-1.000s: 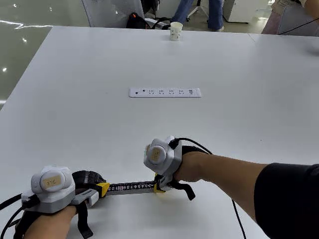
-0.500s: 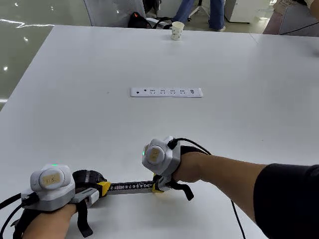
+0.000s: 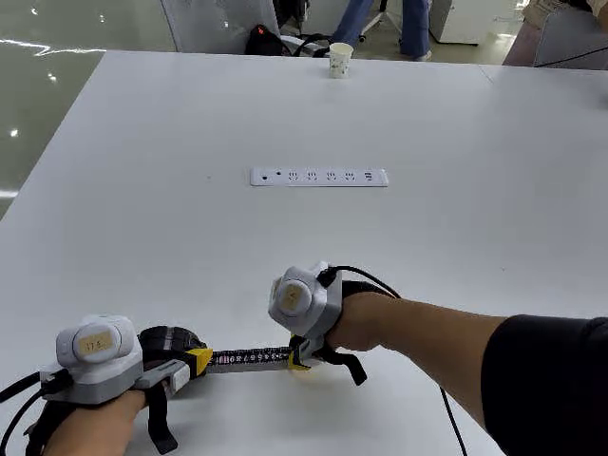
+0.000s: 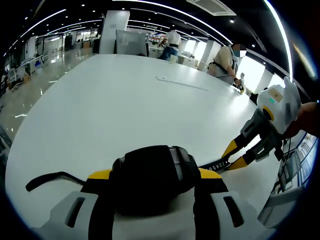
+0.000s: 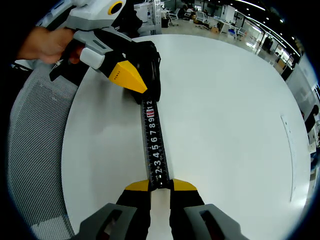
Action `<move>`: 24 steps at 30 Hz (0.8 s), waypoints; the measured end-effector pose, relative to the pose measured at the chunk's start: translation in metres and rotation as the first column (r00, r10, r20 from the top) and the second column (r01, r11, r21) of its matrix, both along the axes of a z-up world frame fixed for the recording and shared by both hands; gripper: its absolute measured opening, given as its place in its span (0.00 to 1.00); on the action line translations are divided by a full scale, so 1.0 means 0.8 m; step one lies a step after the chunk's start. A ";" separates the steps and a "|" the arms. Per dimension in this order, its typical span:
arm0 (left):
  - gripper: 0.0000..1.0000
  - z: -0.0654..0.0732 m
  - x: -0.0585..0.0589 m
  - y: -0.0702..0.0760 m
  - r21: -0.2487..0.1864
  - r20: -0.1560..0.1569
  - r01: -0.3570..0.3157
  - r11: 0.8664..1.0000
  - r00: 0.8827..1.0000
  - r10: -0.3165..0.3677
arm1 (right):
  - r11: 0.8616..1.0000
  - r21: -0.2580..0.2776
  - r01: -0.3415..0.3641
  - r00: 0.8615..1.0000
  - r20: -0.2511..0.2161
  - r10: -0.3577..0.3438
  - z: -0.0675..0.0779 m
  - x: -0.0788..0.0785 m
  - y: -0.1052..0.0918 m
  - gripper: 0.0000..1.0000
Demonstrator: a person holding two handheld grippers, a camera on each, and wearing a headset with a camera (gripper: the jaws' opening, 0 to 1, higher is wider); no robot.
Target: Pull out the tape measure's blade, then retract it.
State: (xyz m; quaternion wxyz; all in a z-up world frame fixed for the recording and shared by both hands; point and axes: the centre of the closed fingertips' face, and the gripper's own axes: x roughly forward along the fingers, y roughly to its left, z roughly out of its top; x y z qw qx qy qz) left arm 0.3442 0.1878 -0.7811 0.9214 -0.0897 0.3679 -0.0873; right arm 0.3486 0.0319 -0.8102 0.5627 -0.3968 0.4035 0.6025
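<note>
left gripper [image 3: 190,366] is clamped on the black case of the tape measure [image 3: 169,340], its yellow-tipped jaws pressed against the two sides of the case. right gripper [image 5: 161,186] has its jaws pinched together on the free end of the blade [image 5: 153,145]. the blade runs out straight and flat between the two grippers, close to the near edge of the desk [image 3: 190,142] and toward its near left corner.

the desk is wide, white and matte. past its left edge lies a glossy grey floor [image 3: 38,85] with light reflections. the left gripper view shows an open office with ceiling light strips and people standing far off. a grey chair back [image 3: 204,24] stands at the far edge with a black bag [image 3: 261,40] beside it, and a person's legs in jeans [image 3: 410,24] show beyond. a white power strip [image 3: 318,177] lies at the middle of the desk, well apart from the grippers. a small paper cup [image 3: 339,59] stands upright near the far edge.

the blade's end hook is hidden between the right gripper's jaws. much of the case is covered by the left gripper. numerals from 2 to 12 read along the blade in the right gripper view. the print on the cup is too small to make out. the hand on the left gripper is cut off at the bottom of the head view.
</note>
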 end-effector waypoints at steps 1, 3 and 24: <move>0.59 0.000 0.000 -0.001 0.000 0.000 0.000 1.000 1.000 0.000 | 1.000 0.001 0.001 1.000 0.000 -0.001 0.000 0.000 0.000 0.10; 0.59 0.000 0.000 -0.001 -0.003 -0.002 0.000 1.000 1.000 0.000 | 1.000 0.008 0.007 1.000 -0.004 -0.007 0.000 0.001 0.001 0.10; 0.59 -0.001 -0.001 -0.002 -0.011 -0.010 0.003 1.000 1.000 -0.003 | 1.000 0.013 0.007 1.000 -0.013 -0.007 0.001 -0.003 0.012 0.10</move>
